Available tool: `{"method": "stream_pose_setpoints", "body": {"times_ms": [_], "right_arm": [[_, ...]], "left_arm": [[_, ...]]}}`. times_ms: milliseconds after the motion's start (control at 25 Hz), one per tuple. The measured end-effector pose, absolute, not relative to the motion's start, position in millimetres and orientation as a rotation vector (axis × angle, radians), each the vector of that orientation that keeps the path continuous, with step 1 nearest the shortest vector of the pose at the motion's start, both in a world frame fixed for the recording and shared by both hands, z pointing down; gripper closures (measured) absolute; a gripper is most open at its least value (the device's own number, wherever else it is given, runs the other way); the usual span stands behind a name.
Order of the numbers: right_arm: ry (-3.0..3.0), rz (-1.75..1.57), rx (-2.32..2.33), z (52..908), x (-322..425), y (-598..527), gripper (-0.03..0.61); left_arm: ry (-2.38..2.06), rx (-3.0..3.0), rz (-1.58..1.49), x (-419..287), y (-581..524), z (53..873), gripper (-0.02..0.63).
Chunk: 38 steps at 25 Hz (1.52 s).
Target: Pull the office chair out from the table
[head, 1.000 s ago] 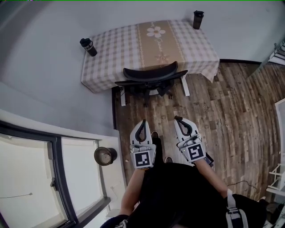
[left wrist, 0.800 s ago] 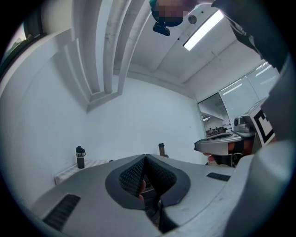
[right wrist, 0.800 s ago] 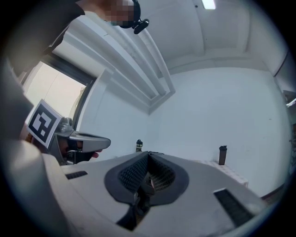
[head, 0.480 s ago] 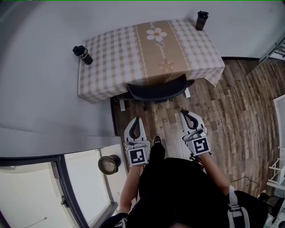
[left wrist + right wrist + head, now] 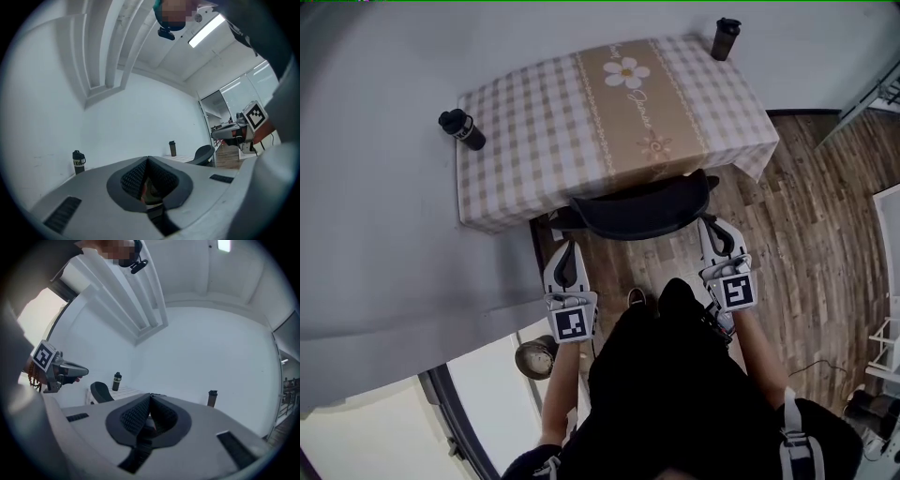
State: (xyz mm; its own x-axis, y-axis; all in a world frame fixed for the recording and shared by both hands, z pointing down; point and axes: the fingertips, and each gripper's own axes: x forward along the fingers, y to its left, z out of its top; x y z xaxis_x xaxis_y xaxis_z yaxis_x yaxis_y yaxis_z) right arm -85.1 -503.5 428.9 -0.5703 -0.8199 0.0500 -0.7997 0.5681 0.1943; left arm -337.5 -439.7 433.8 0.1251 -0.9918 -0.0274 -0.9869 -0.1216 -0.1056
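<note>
1. In the head view, the office chair (image 5: 642,211) was seen at mid-frame, its black backrest tucked against the near edge of the table (image 5: 534,141), which was covered with a checked cloth. A black bottle (image 5: 461,128) was stood at the table's left edge and a dark tumbler (image 5: 727,37) at its upper right corner. The left gripper (image 5: 569,246) was held left of the chair and apart from it. The right gripper (image 5: 710,225) was held just beside the backrest's right end; contact could not be made out.
2. In the left gripper view, the left gripper (image 5: 147,159) was shown with its jaws pressed together and nothing held between them. The black bottle (image 5: 78,161) was seen at lower left and the office chair (image 5: 204,152) right of centre.
3. In the right gripper view, the right gripper (image 5: 150,395) was likewise shown closed and empty. The office chair (image 5: 101,391) was seen at left of centre, with the left gripper (image 5: 70,369) beside it.
</note>
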Motion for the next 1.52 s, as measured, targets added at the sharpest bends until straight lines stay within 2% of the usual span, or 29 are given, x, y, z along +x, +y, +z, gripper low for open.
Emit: {"method": "stream_pose_setpoints", "body": {"times_ms": [360,440,560,800,1040,1120,1520], "right_arm": [[-2.466,-0.473,1.188,468,-46,-575,0.571],[-2.407,-0.551,1.067,486,-42,-592,0.526],[-2.292,-0.663,0.796,520,-40,-604,0.503],[-2.125,-0.717,0.307,586,-46,-603,0.407],[-2.044,-0.717,0.158,621,-56,-601,0.407],[-2.029,-0.710,0.126,627,-58,-602,0.407],[-1.957,-0.743,0.058,638,-61,-602,0.422]], "left_arm": [[1.882,-2.282,-0.449,-361,-476,499,0.596],[1.804,-2.292,-0.595,-362,-485,520,0.529],[1.668,-2.324,-0.773,-353,-492,547,0.492],[1.307,-2.373,-1.058,-330,-504,584,0.469],[1.166,-2.378,-1.145,-312,-509,609,0.468],[1.141,-2.390,-1.166,-310,-510,613,0.440],[1.078,-2.402,-1.196,-313,-511,626,0.440]]}}
